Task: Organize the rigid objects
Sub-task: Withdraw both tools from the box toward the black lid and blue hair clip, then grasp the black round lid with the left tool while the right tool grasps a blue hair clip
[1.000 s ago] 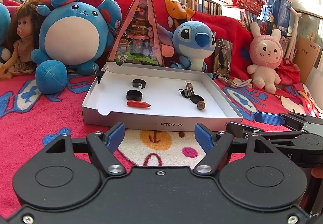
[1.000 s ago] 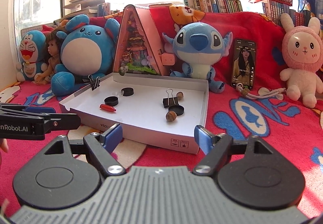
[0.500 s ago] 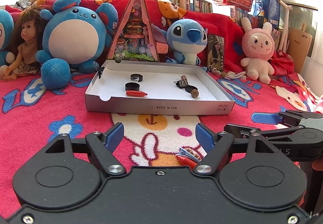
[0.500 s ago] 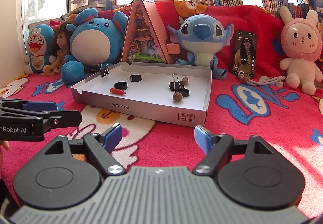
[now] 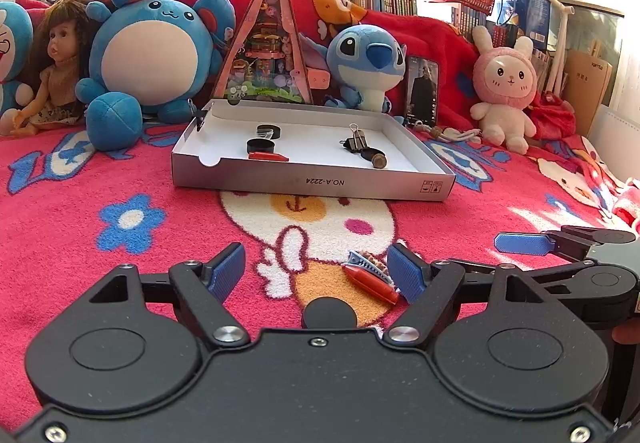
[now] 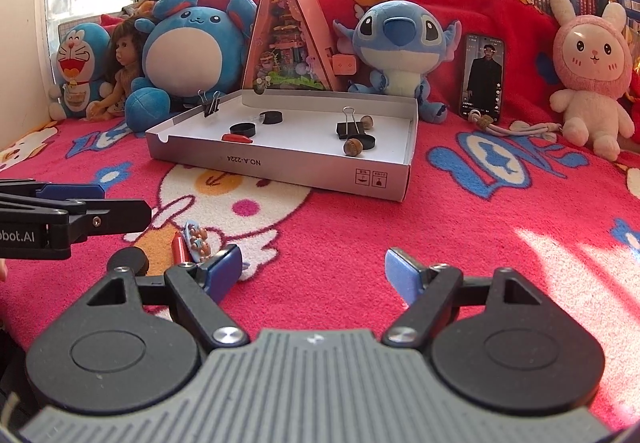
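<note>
Both grippers had drawn back from the box (image 5: 312,183) since the earlier frames, which brought a loose cluster on the blanket (image 5: 80,211) into view. Left to right in the left wrist view: the left gripper (image 5: 316,271) stood spread and empty, with a black cap (image 5: 329,313) low between its fingers, a red crayon (image 5: 370,280) and a toothed clip (image 5: 368,261) just beside its right finger, none of them pinched. Beyond them, the box held two black caps, another crayon, a binder clip (image 5: 354,142) and an acorn (image 5: 378,160). Farther right, the right gripper (image 6: 314,269) was likewise spread, empty over bare blanket.
</note>
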### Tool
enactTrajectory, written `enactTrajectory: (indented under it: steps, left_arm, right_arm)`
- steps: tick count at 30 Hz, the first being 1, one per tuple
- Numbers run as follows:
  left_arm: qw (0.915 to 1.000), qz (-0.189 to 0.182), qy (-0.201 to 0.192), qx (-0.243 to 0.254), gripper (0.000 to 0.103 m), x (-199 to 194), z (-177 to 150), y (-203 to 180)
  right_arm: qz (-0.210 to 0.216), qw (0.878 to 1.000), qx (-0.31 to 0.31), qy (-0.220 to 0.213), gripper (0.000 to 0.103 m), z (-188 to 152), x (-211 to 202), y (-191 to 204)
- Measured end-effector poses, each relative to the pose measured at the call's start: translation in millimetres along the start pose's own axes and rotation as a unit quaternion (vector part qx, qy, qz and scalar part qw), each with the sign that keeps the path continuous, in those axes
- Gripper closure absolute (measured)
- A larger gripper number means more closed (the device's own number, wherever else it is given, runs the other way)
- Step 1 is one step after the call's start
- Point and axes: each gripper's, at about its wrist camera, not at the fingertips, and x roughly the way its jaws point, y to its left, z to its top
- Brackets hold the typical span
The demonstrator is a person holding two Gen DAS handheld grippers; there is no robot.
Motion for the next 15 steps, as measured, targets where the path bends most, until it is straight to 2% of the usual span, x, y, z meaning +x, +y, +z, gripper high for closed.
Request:
enactTrajectory:
  steps: [8, 14, 15]
  left_arm:
    - [0.9997, -0.004, 0.021, 0.008, 0.028, -6, -10, 2]
    - [0.9995, -0.006, 0.028, 0.009, 0.036, -7, -14, 2]
    - [0.9995, -0.006, 0.03, 0.01, 0.04, -7, -15, 2]
  right_arm:
    - [0.016, 1.0, -0.019, 0.016, 0.016, -13, -7, 8]
    - [0.027, 0.999, -0.037, 0.014, 0.016, -14, -9, 16]
    - [0.028, 0.999, -0.041, 0.013, 0.016, -13, -8, 18]
